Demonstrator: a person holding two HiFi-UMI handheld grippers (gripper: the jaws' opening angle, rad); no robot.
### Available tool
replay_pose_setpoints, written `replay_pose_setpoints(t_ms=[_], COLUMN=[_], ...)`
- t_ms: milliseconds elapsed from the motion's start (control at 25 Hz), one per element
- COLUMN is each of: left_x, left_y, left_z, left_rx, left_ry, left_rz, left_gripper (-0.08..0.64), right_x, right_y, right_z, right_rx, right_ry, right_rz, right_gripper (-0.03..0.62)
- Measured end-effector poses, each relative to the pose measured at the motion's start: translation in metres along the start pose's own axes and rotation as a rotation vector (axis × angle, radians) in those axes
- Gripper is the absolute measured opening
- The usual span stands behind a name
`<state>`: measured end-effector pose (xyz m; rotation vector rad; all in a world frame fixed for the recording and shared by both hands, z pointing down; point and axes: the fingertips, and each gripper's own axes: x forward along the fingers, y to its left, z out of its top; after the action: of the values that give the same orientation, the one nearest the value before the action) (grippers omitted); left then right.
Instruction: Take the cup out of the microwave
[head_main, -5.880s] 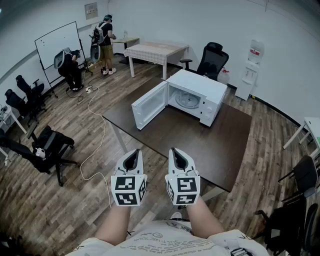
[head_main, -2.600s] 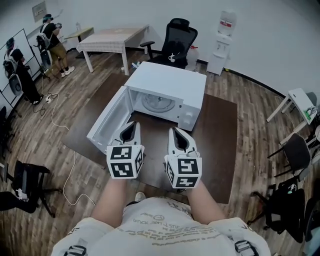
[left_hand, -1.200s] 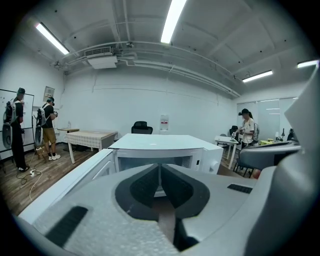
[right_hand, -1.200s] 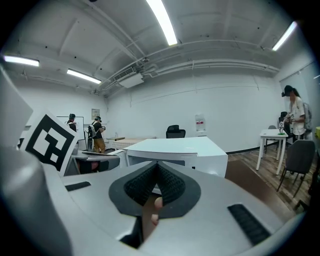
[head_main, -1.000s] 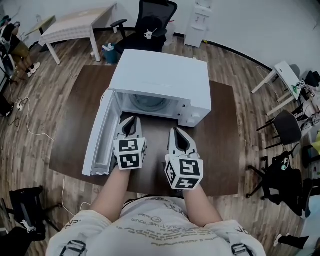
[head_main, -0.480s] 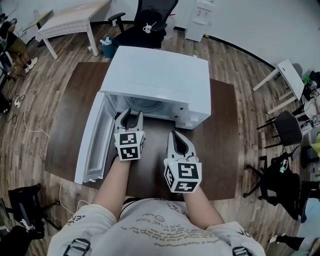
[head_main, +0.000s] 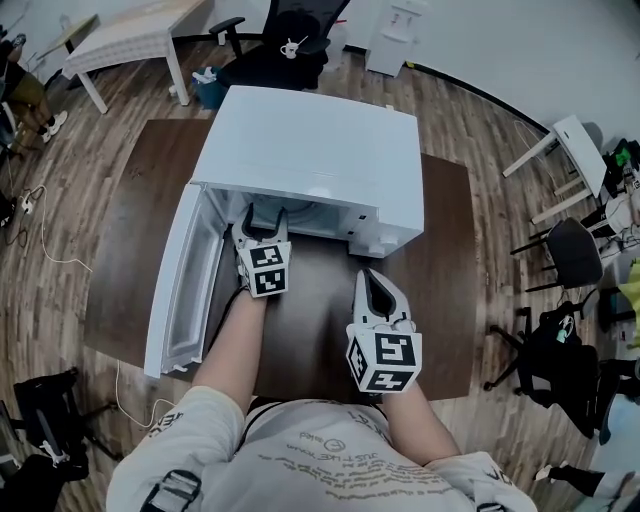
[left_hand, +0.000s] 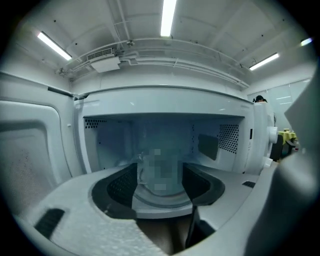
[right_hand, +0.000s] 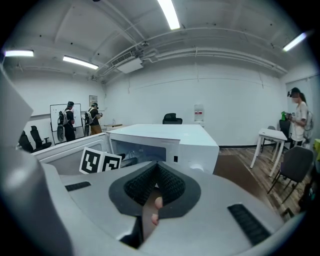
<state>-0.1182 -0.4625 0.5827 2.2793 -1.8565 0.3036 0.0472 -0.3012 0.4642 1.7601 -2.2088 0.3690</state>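
A white microwave (head_main: 310, 150) stands on the dark table (head_main: 445, 260), its door (head_main: 178, 290) swung open to the left. In the left gripper view a clear glass cup (left_hand: 159, 167) stands on the turntable (left_hand: 165, 199) inside, partly blurred. My left gripper (head_main: 265, 213) is at the mouth of the oven, its jaws opening. The cup shows in the gap between them, farther in, and the pads (left_hand: 122, 185) are apart from it. From the head view the cup is hidden under the oven's top. My right gripper (head_main: 377, 290) hovers over the table in front of the control panel, shut and empty.
The control panel with a knob (head_main: 378, 238) is on the oven's right end. An office chair (head_main: 285, 45), a white table (head_main: 125, 35) and a water dispenser (head_main: 395, 25) stand beyond the table. A person (right_hand: 299, 120) stands at the far right, others (right_hand: 65, 122) by a whiteboard.
My left gripper has gone forward and down to the oven's opening, and its jaws have spread from shut to open. The right gripper has drifted slightly right and back, still shut.
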Motion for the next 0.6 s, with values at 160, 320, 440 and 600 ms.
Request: replay_pose_setpoints(t_ms=[160, 320, 440, 600], left_x=[0.014, 0.025, 0.033, 0.043], left_y=[0.003, -0.002, -0.005, -0.007], left_z=[-0.004, -0.012, -0.021, -0.026], left_rx=[-0.004, -0.002, -0.011, -0.008], left_ry=[-0.006, 0.008, 0.043, 0.067], left_rz=[0.003, -0.015, -0.016, -0.021], left_gripper=[0.299, 0.313, 0.333, 0.354], right_x=[-0.002, -0.006, -0.006, -0.003], right_y=[-0.005, -0.010, -0.016, -0.021], right_z=[-0.007, -0.012, -0.014, -0.019], right_rx=[-0.011, -0.024, -0.033, -0.035], right_ry=[0.020, 0.035, 0.043, 0.058], right_rz=[-0.022, -0.042, -0.054, -0.067], right_gripper=[0.011, 0.011, 0.011, 0.011])
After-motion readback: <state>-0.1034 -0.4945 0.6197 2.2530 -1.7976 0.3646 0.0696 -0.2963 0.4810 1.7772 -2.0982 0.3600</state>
